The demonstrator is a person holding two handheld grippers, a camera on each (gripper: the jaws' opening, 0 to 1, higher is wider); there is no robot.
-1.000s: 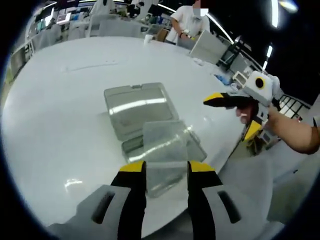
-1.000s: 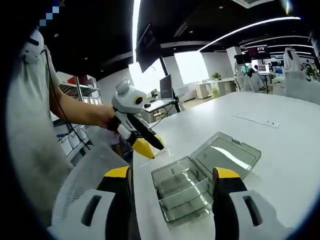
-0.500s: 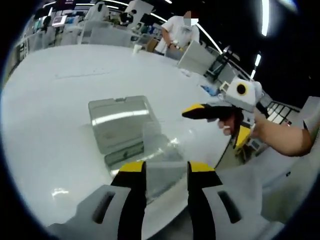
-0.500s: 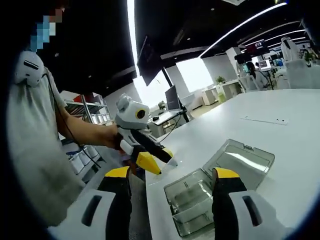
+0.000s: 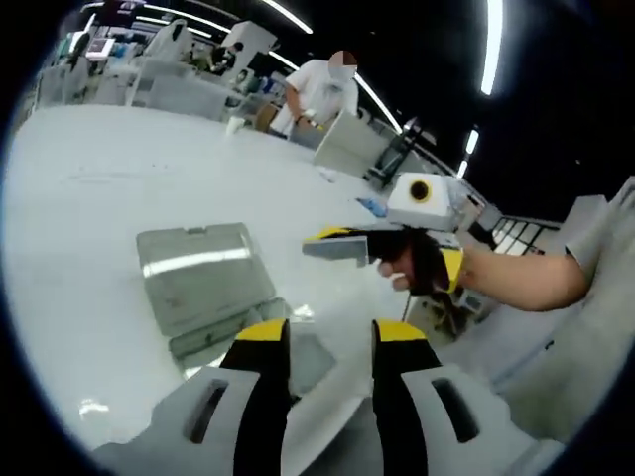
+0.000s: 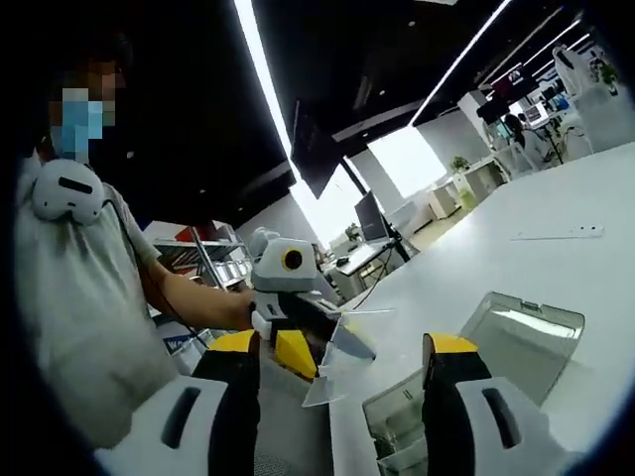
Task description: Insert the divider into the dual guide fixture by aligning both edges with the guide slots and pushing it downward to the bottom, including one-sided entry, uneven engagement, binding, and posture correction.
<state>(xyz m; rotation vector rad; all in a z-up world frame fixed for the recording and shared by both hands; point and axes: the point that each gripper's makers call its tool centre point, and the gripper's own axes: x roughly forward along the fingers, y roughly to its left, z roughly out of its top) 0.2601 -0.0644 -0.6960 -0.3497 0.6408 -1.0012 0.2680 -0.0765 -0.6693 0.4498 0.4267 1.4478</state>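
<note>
My left gripper point(image 5: 327, 332) is shut on a clear plastic divider point(image 5: 316, 365), held up off the white table point(image 5: 79, 188). Beyond it lies the clear fixture box point(image 5: 223, 332) with its lid point(image 5: 198, 273) folded open. My right gripper point(image 5: 332, 245) comes in from the right above the box, a hand point(image 5: 412, 266) around it. In the right gripper view my right gripper point(image 6: 342, 345) stands open with wide jaws. Past it the left gripper point(image 6: 303, 342) holds the divider point(image 6: 347, 359) tilted, left of the box point(image 6: 397, 426) and lid point(image 6: 521, 332).
The box sits near the table's edge point(image 6: 342, 446), close to the person holding the grippers point(image 6: 79, 297). A person in white point(image 5: 322, 94) stands at the far side by a cup point(image 5: 233, 126). A monitor point(image 6: 372, 213) and shelves point(image 6: 213, 268) stand beyond the table.
The left gripper has lifted the divider up and back from the box. The right gripper has drawn nearer to the left one. Both views have tilted upward.
</note>
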